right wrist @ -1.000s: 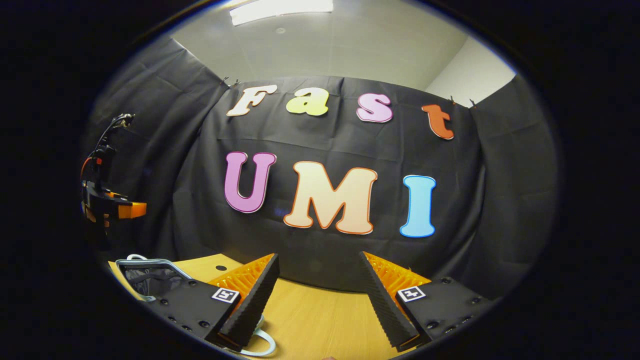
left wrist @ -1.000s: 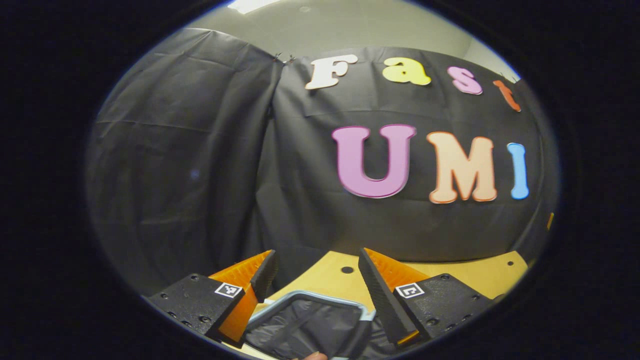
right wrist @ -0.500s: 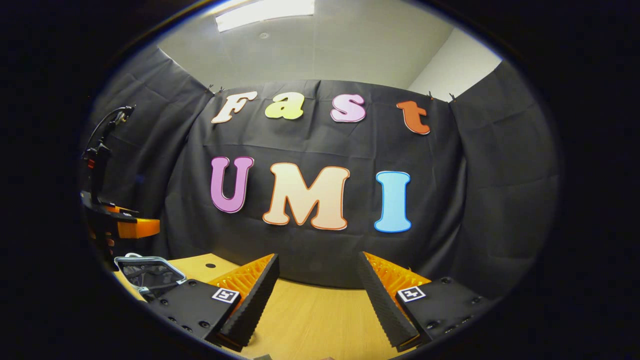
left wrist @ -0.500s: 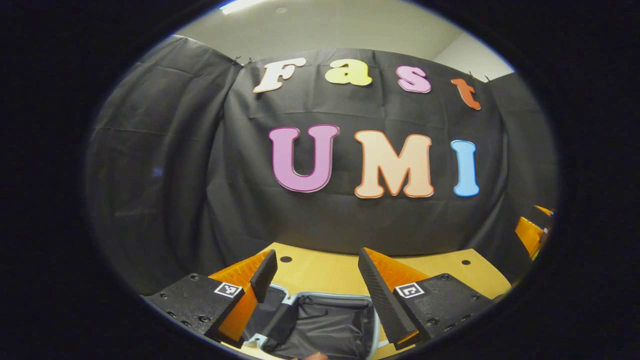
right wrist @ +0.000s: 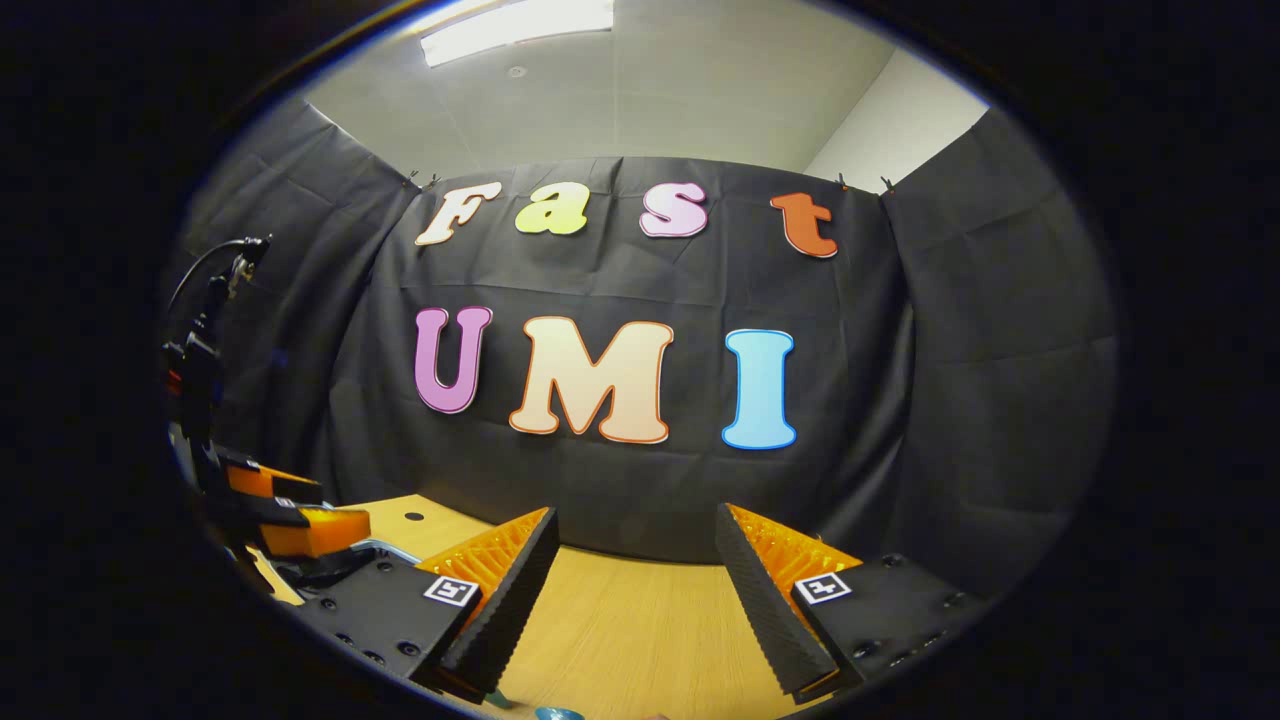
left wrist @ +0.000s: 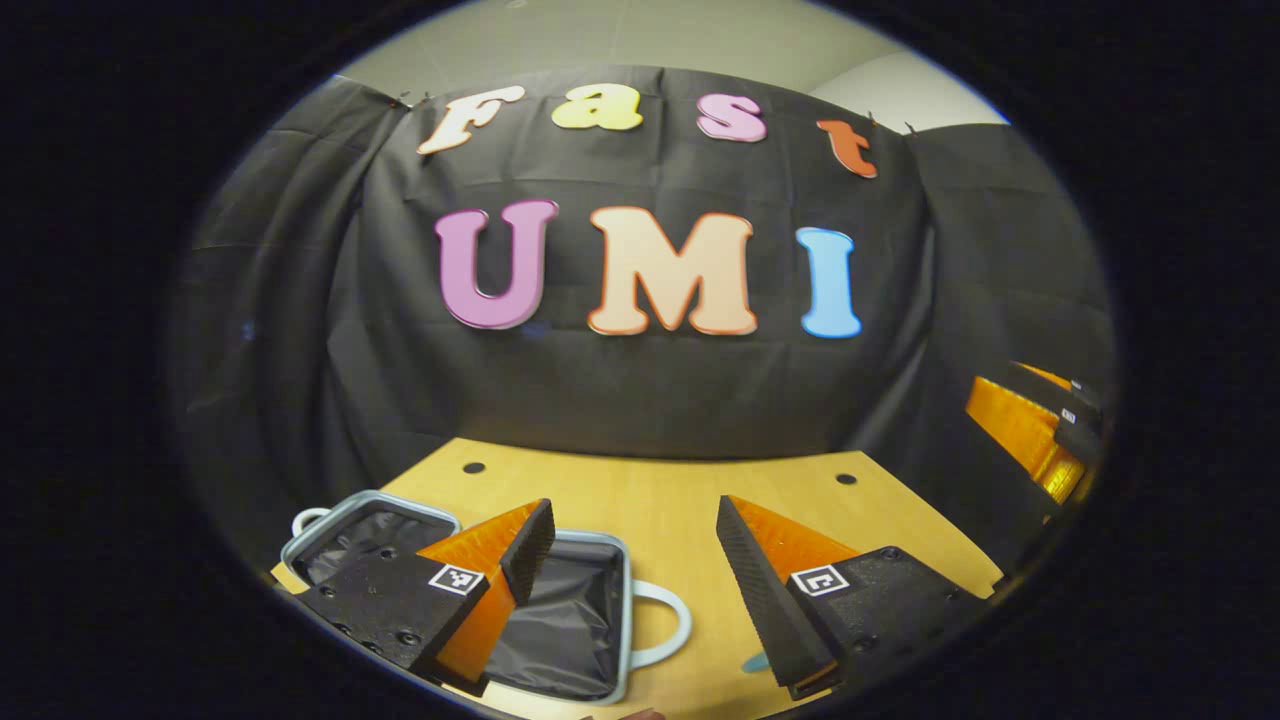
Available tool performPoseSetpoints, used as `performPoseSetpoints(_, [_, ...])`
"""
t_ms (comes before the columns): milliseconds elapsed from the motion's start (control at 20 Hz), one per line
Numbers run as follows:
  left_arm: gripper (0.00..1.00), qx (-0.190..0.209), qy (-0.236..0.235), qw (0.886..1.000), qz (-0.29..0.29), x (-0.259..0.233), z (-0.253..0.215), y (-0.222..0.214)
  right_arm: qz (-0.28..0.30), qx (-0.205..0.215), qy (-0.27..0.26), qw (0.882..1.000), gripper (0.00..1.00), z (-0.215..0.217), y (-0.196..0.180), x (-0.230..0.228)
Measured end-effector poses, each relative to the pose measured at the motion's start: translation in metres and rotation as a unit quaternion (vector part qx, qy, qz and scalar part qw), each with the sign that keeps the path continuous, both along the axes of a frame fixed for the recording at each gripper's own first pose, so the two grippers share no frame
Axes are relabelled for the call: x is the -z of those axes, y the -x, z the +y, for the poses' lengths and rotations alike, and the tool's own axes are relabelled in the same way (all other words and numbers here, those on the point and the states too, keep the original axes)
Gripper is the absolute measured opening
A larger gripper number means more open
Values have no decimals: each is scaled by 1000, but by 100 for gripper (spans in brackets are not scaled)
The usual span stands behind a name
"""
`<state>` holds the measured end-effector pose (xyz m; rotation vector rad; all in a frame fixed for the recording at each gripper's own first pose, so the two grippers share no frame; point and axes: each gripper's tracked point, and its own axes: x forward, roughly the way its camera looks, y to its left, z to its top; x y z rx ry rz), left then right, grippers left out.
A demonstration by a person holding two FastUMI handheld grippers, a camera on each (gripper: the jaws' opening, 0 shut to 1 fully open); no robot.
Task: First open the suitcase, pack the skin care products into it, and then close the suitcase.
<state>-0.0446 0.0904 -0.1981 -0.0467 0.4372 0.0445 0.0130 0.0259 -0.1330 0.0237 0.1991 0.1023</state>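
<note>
From where I sit, the nearest thing in the left gripper view is my left hand-held gripper [left wrist: 630, 570], its jaws spread wide with nothing between them. Just under and beyond its left finger the suitcase [left wrist: 575, 620] lies opened flat on the tabletop [left wrist: 680, 490], both dark-lined halves facing up and, as far as I can see, with nothing packed in them. Its pale handle loop sticks out toward the gap between my fingers. A small blue-green sliver shows at the lower edge by my right finger; it may be one of the skin care products, but too little is showing for me to be sure.

In the right gripper view my right hand-held gripper [right wrist: 635, 590] is likewise released and wide, holding nothing, hovering over bare wood. Farther off at the left edge I see the other gripper above the case rim.

The risks, as I judge them: with the products out of my sight below both cameras, I could come down blind and knock one over or pinch it off-centre. The left finger also hangs close to the case rim and could snag the lining or shove the case along the tabletop
</note>
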Motion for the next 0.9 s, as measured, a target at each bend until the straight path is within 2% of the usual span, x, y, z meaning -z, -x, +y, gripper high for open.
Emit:
performPoseSetpoints(300, [95,68,12,996,63,57,-64,24,17,1,3,1000,98,-20,13,12])
performPoseSetpoints(600, [95,116,32,983,141,125,-109,55,36,4,15,999,100,-35,24,26])
performPoseSetpoints(900, [88,130,43,969,203,177,-125,76,76,12,11,997,99,-44,39,53])
